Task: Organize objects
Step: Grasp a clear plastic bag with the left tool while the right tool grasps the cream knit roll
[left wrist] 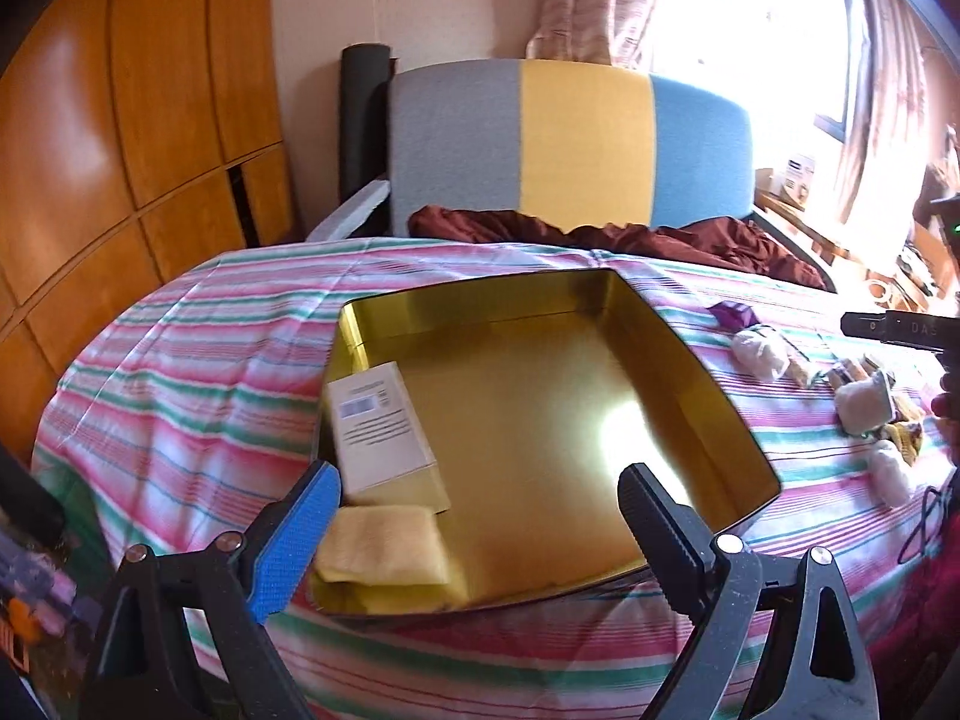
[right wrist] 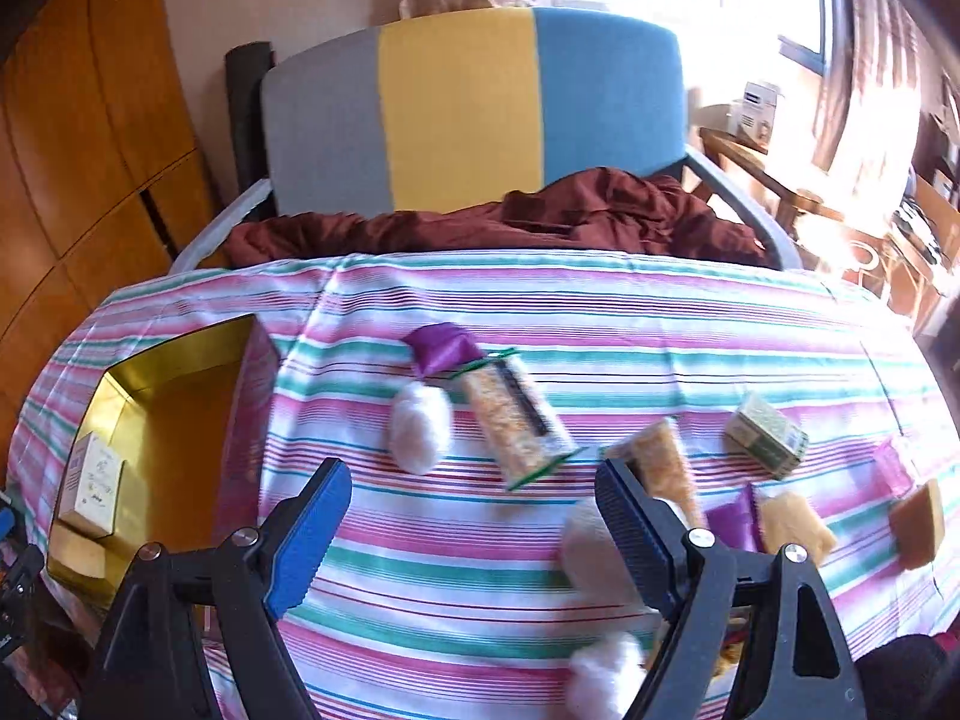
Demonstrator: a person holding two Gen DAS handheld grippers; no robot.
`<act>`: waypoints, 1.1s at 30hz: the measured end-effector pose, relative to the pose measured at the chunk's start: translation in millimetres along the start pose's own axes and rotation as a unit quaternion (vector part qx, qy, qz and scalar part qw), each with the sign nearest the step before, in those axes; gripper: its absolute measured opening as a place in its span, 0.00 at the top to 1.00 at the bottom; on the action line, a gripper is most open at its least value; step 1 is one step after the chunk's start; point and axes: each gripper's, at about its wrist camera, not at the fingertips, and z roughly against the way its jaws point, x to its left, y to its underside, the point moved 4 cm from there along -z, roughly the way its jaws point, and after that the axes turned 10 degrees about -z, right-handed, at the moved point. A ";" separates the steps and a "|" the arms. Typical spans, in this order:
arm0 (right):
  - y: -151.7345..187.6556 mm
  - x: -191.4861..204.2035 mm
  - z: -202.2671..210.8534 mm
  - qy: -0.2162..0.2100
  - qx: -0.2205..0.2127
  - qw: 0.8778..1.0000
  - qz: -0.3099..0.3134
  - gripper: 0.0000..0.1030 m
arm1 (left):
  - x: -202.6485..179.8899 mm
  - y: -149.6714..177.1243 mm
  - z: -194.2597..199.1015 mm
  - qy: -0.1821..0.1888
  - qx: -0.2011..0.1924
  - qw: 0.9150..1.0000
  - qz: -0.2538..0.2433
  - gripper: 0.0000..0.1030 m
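Step in hand: judged to be choosing the next loose item on the striped pink, green and white tablecloth (right wrist: 540,312) and moving it into the shallow gold metal tin (left wrist: 708,396).
Left gripper (left wrist: 480,498): jaws spread wide and empty, hovering over the tin's near edge.
Right gripper (right wrist: 474,492): jaws wide apart, holding nothing, above the scattered items.
Tin contents: a white cardboard box with a barcode label (left wrist: 384,432) and a pale yellow soft packet (left wrist: 384,546), both in the left near corner; the rest of the floor is bare.
Loose items: a clear packet of golden snack with green ends (right wrist: 519,423), a white fluffy ball (right wrist: 420,429), a purple satin pouch (right wrist: 444,348), a small greenish printed box (right wrist: 765,435).
Advice: centre the right jaws across the snack packet's narrow width and close gently, as it probably crushes; set it beside the white box to keep rows tidy.
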 end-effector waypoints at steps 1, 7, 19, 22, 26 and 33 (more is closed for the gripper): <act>-2.7 -16.0 2.1 0.007 -0.005 1.000 -0.020 0.18 | -5.7 -3.9 -0.4 0.007 -0.003 1.000 -0.005 0.08; -5.8 -102.4 17.2 -0.013 -0.034 0.987 -0.157 0.17 | -57.5 -30.2 -4.5 0.059 -0.021 0.997 -0.054 0.08; 7.0 -150.9 13.0 -0.143 -0.028 0.934 -0.325 0.16 | -210.6 -48.5 -46.3 0.228 0.040 0.965 -0.121 0.14; 7.3 -151.3 15.2 -0.153 -0.032 0.933 -0.324 0.16 | -249.1 -49.2 -53.3 0.271 0.051 0.952 -0.137 0.16; 6.7 -157.4 25.4 -0.178 -0.059 0.923 -0.336 0.16 | -293.3 -48.0 -57.9 0.315 0.056 0.934 -0.161 0.20; 5.1 -165.2 29.1 -0.190 -0.071 0.913 -0.355 0.16 | -348.7 -45.8 -75.9 0.372 0.077 0.910 -0.165 0.21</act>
